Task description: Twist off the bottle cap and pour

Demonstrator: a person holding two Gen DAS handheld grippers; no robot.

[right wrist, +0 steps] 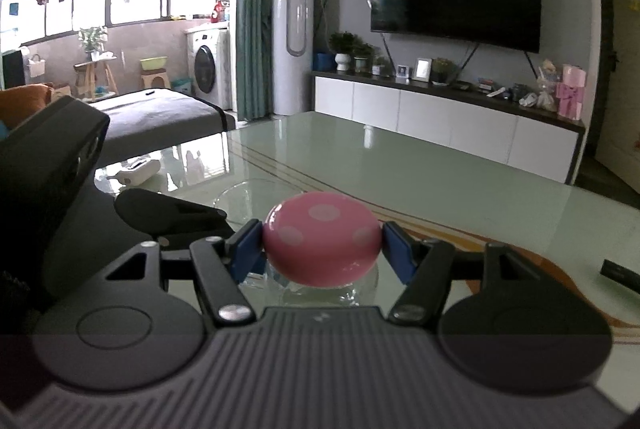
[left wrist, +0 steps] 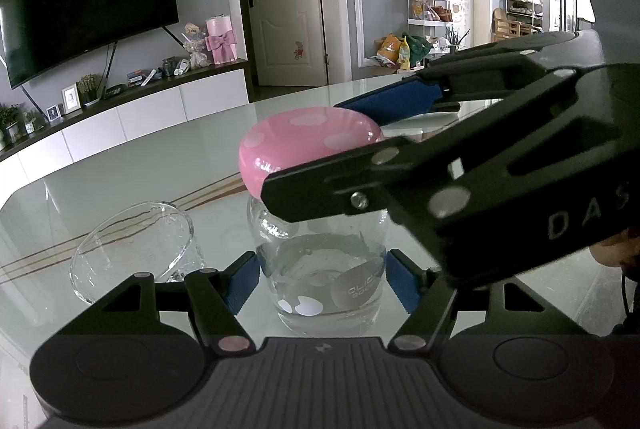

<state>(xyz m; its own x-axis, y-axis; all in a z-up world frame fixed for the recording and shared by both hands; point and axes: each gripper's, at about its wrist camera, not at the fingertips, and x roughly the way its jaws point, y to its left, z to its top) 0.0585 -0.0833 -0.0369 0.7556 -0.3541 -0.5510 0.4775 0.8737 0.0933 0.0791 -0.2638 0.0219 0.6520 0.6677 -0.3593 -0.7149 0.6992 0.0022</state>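
A glossy pale-green tabletop in a living room carries the things. Nearest, the clear bottle stands upright, clamped at its body between the blue pads of the left hand-held gripper. On top sits the pink dotted cap, pinched at both sides by the right hand-held gripper. Whether the cap is coming off or going back on cannot be settled; either way, the bottle is best held still and the turning kept level. Beside the bottle, a clear glass cup waits.

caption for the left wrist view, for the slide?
Left tongs grip the glass bottle while right tongs clamp its pink dotted cap; empty glass waits beside.
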